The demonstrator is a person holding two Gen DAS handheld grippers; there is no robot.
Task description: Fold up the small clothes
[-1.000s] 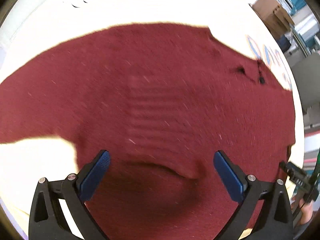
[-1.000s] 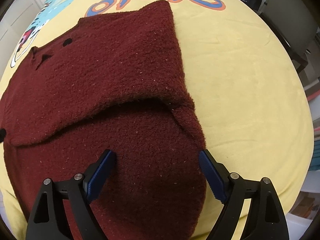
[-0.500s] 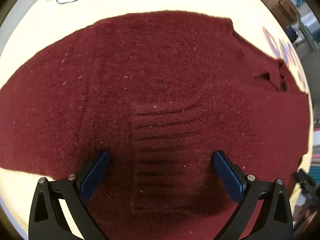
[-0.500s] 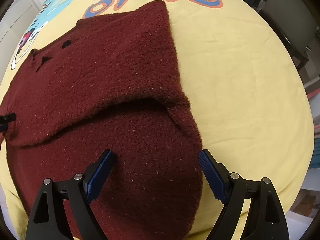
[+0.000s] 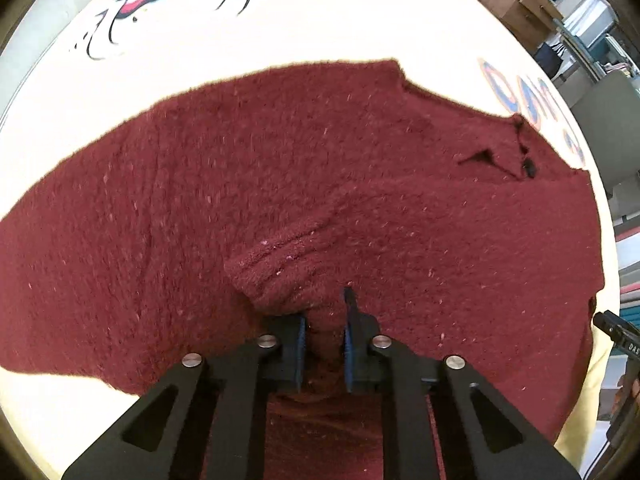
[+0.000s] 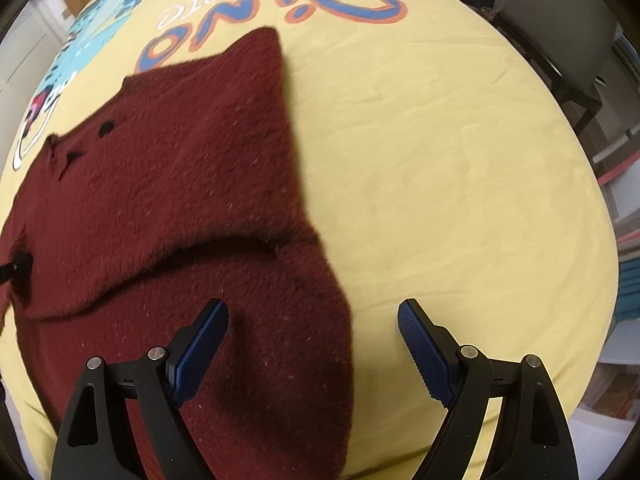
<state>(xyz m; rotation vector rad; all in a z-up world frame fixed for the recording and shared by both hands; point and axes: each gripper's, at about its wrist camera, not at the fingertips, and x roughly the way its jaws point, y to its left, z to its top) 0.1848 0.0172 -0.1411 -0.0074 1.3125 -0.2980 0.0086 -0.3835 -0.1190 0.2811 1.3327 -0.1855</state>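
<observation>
Dark red fuzzy sweater [image 5: 200,200] lies spread flat, ribbed cuff [image 5: 280,276] bunched upward

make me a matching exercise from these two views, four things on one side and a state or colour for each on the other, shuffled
Things:
1. left hand-held gripper
2. right hand-held gripper
3. sweater
4. bedsheet

States or colours:
A. yellow, printed with "Dino" lettering
B. dark red knit, spread out flat
C. open, one finger over the knit, one over the sheet
D. shut, pinching a ribbed cuff

Pairs: 1-D, 2-C, 3-B, 4-A
</observation>
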